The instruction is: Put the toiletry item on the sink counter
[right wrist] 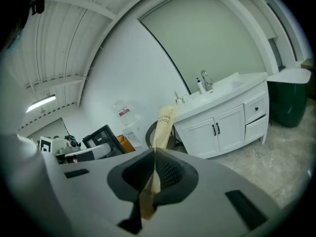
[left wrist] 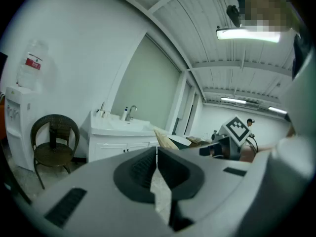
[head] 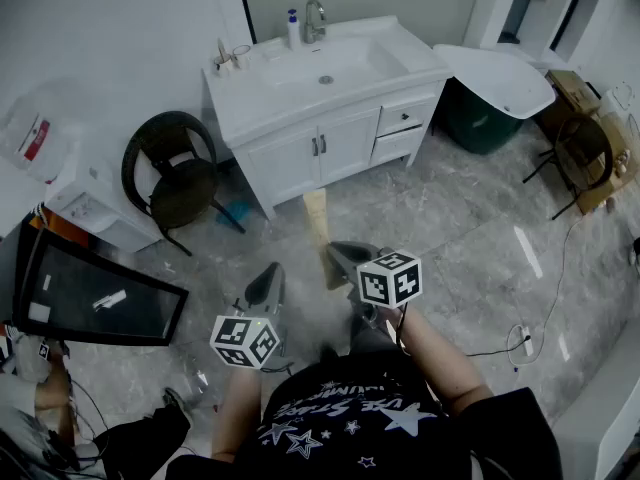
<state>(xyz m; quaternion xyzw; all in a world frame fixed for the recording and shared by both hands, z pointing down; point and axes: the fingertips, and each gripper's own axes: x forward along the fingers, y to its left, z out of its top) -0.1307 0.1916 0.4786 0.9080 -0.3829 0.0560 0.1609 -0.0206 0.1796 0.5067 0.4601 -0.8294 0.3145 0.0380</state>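
A flat tan toothbrush packet (head: 316, 218) sticks up from my right gripper (head: 338, 256), which is shut on its lower end. In the right gripper view the packet (right wrist: 164, 125) rises from between the closed jaws of the right gripper (right wrist: 154, 154). My left gripper (head: 268, 286) hangs beside it, shut with nothing held; its jaws meet in the left gripper view (left wrist: 157, 154). The white sink counter (head: 250, 103) stands ahead across the floor, well beyond both grippers, and also shows as the counter (right wrist: 222, 90) and counter (left wrist: 118, 127).
On the counter stand a faucet (head: 315, 16), a soap bottle (head: 293, 28) and a cup (head: 241, 56). A dark wicker chair (head: 175, 173) and water dispenser (head: 85, 203) are left of it, a black screen (head: 90, 293) nearer left, a green bin (head: 485, 118) right.
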